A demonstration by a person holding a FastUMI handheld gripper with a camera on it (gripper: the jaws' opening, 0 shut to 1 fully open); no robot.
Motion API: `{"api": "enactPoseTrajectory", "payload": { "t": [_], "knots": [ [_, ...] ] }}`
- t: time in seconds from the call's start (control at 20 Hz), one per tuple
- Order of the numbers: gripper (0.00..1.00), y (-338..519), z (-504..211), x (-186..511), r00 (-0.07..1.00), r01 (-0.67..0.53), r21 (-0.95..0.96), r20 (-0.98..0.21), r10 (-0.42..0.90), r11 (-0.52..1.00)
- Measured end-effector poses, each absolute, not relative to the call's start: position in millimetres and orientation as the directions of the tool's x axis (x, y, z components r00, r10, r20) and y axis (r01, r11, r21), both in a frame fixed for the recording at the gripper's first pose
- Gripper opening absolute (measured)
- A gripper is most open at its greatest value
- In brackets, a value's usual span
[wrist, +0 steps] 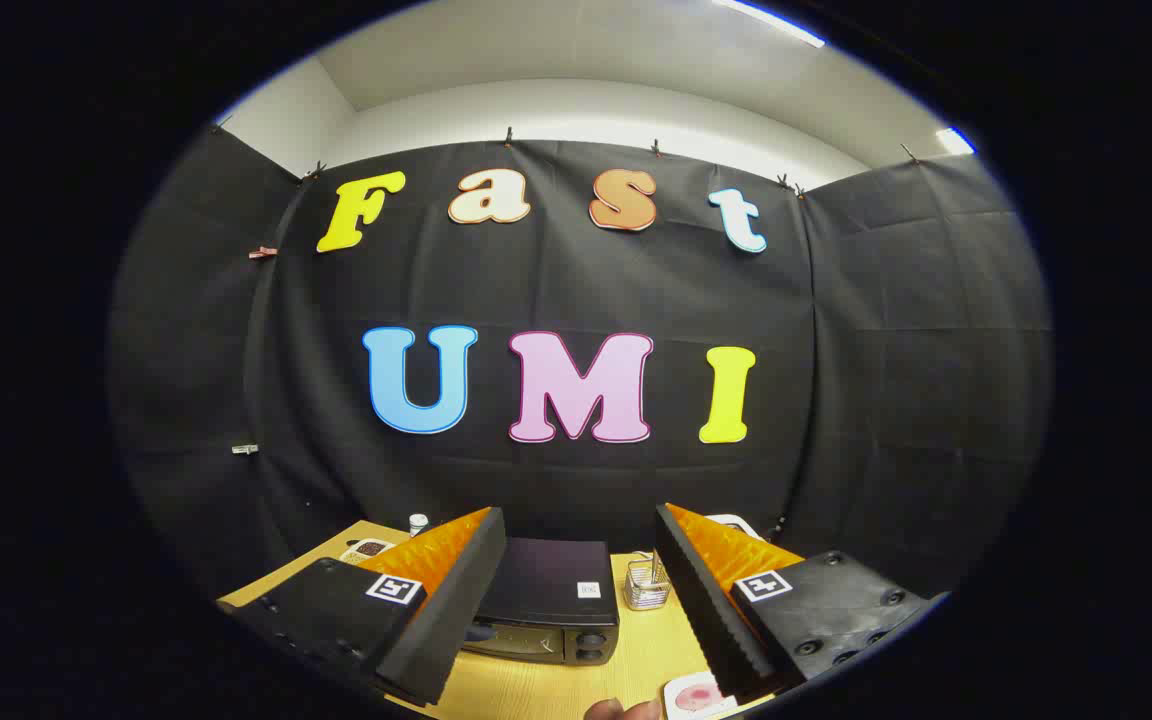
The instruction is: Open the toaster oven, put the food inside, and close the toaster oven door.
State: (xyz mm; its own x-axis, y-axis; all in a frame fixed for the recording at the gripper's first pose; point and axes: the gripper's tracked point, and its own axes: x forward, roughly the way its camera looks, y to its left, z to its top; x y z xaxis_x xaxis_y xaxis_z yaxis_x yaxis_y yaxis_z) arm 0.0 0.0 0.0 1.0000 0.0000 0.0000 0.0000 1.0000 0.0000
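Note:
A black toaster oven point(548, 600) stands on the wooden table point(636, 655), seen from above between and beyond my fingers. Its door looks closed, with two knobs at its front right. My gripper point(581, 535) is held high over the table, open, with nothing between its fingers. Near the right finger lies a small white plate with pink food point(698, 696). Beside that plate a fingertip of a person's hand point(621, 710) shows at the table's near edge.
A wire mesh holder point(647, 586) with thin utensils stands just right of the oven. A small white bottle point(418, 522) and a patterned card point(368, 549) sit at the table's far left. A white item point(733, 521) peeks out behind the right finger. Black cloth walls surround the table.

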Motion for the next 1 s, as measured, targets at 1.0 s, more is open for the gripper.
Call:
{"api": "enactPoseTrajectory", "payload": {
  "t": [1.0],
  "knots": [
    [0.98, 30, -14, 10, 1.000, 0.006, 0.007, -0.010, -0.006, 1.000]
  ]
}}
